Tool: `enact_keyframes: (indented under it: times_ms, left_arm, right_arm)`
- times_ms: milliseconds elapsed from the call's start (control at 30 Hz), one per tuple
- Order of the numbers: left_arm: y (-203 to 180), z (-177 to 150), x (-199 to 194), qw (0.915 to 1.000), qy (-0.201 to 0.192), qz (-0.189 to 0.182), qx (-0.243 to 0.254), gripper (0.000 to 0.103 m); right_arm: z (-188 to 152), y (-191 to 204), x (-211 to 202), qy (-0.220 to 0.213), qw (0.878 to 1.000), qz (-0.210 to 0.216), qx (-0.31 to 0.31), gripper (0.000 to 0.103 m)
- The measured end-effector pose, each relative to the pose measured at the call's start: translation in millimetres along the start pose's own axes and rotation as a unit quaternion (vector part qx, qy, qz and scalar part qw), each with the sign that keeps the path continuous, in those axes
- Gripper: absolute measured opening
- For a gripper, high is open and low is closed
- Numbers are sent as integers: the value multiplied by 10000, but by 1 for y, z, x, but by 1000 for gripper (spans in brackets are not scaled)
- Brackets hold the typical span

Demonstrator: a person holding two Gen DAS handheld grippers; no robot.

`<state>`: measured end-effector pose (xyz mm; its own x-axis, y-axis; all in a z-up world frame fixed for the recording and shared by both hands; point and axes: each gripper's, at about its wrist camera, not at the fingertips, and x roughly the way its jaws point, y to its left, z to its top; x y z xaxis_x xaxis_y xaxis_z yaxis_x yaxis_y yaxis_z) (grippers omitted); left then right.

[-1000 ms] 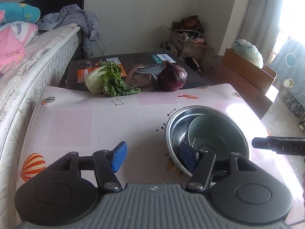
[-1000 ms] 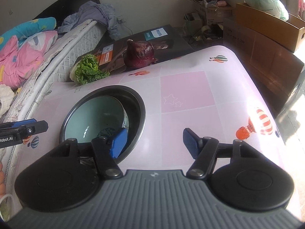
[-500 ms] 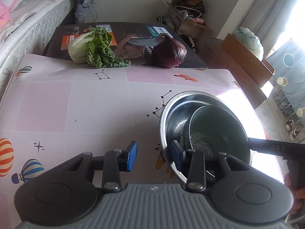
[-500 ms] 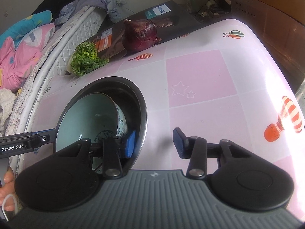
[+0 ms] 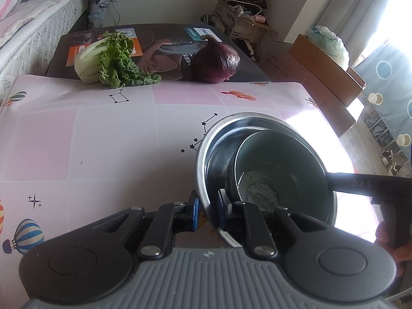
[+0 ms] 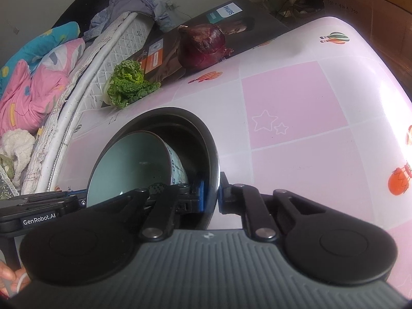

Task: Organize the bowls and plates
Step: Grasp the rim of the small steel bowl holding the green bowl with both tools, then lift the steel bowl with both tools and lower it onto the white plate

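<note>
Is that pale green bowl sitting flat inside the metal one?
No. The green bowl leans on its side against the wall of the metal bowl, its opening tipped sideways.

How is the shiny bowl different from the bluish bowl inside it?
The steel bowl is bigger and plain silver metal; the pale green bowl is smaller, with a blue pattern outside. The steel bowl sits flat on the table; the pale green bowl leans tilted inside it. Both are round, with no food in them.
</note>
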<state>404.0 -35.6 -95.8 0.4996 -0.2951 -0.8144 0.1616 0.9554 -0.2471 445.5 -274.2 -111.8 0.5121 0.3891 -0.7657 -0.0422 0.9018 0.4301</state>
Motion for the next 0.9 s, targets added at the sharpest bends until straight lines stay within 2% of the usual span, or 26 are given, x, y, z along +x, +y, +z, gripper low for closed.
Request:
enact_keyframes:
  times_ms: [100, 467, 900]
  left_arm:
    - [-5, 1, -1, 9998, 8, 151, 100, 14]
    - [1, 2, -1, 9998, 148, 106, -108, 14]
    - [-4, 5, -17, 9999, 43, 113, -118, 14]
  right_arm:
    - [-1, 1, -1, 4, 10000, 16, 26, 10]
    - [1, 1, -7, 46, 9997, 154, 172, 10]
    - [6, 10, -25, 3, 9997, 142, 190, 10]
